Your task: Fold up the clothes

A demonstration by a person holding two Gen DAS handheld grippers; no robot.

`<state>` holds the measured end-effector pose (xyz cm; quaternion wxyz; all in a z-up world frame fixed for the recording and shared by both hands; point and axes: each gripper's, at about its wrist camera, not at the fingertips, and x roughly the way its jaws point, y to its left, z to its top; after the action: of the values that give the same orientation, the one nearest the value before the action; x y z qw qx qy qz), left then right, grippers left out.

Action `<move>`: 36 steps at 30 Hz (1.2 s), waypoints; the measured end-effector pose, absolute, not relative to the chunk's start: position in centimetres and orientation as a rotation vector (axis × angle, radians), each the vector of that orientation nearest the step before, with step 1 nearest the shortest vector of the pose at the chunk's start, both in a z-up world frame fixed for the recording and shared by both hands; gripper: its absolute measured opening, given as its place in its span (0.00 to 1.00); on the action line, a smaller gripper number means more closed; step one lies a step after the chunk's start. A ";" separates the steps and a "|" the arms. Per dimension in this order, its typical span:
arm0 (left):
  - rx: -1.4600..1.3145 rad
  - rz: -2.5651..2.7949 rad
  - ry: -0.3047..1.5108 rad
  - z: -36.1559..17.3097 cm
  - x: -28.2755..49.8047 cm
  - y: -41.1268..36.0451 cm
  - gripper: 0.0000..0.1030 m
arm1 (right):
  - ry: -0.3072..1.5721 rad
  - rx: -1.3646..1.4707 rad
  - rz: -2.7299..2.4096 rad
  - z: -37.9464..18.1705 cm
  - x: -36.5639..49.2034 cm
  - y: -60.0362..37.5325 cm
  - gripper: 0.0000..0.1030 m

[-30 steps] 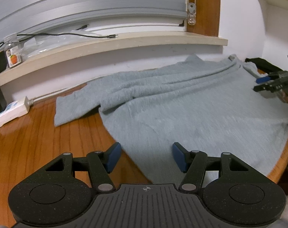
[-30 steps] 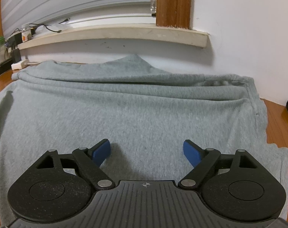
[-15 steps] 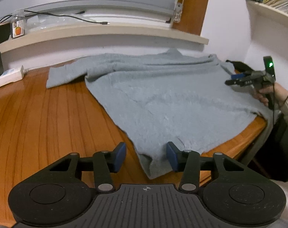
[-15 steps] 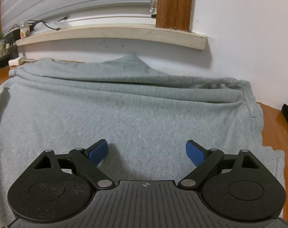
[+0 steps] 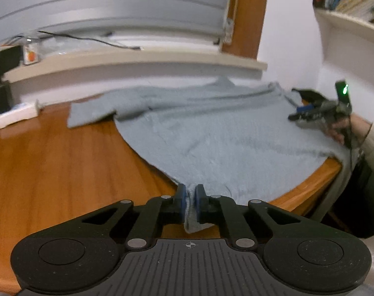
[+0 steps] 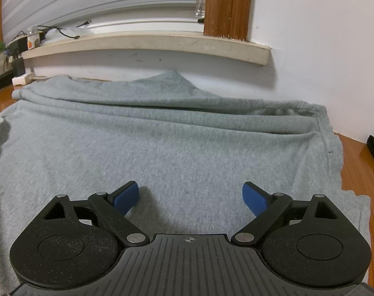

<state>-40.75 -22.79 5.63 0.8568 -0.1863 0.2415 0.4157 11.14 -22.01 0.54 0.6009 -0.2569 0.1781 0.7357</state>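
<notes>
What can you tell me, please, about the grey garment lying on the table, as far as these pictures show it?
The grey garment is a soft, knit-looking top, spread mostly flat on the wooden table. Long wrinkles run along its far side, where a peak of cloth leans against the wall. One sleeve lies out to the side on the wood. Its near edge droops over the table's rim. The left gripper is pinching a near corner; the right gripper hovers open over the middle.

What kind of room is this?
Probably a room at home, maybe a study or bedroom: a wooden table by a windowsill, a shelf of books, and a grey sweater spread out.
</notes>
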 end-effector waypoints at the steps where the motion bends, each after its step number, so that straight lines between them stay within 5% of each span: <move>1: -0.401 0.873 0.511 5.7 -41.3 -22.9 0.07 | 0.412 -0.596 1.706 0.5 11.1 -22.0 0.88; 8: -0.433 0.889 0.572 4.9 -41.5 -22.1 0.09 | 0.395 -0.595 1.712 0.6 11.1 -22.1 0.91; 10: -0.408 0.904 0.553 5.6 -40.9 -21.8 0.22 | 0.376 -0.595 1.717 0.7 10.9 -22.3 0.91; 15: -0.333 0.868 0.542 6.7 -37.5 -19.9 0.32 | 0.369 -0.551 1.709 1.5 11.8 -23.5 0.89; 21: -0.232 0.789 0.568 7.6 -30.9 -16.4 0.39 | 0.413 -0.492 1.584 2.5 18.1 -27.0 0.56; 29: -0.217 0.700 0.538 6.3 -24.7 -13.2 0.43 | 0.498 -0.430 1.456 1.6 24.5 -29.9 0.64; 31: -0.223 0.698 0.524 5.7 -23.9 -12.7 0.53 | 0.499 -0.434 1.434 1.2 24.5 -29.6 0.66; 36: -0.220 0.694 0.497 4.8 -22.9 -11.8 0.56 | 0.565 -0.400 1.412 0.4 25.5 -27.7 0.57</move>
<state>-22.94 -11.77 4.76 0.9044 -0.1066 0.2407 0.3359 25.49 -27.69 0.39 0.7064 -0.1802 0.2542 0.6355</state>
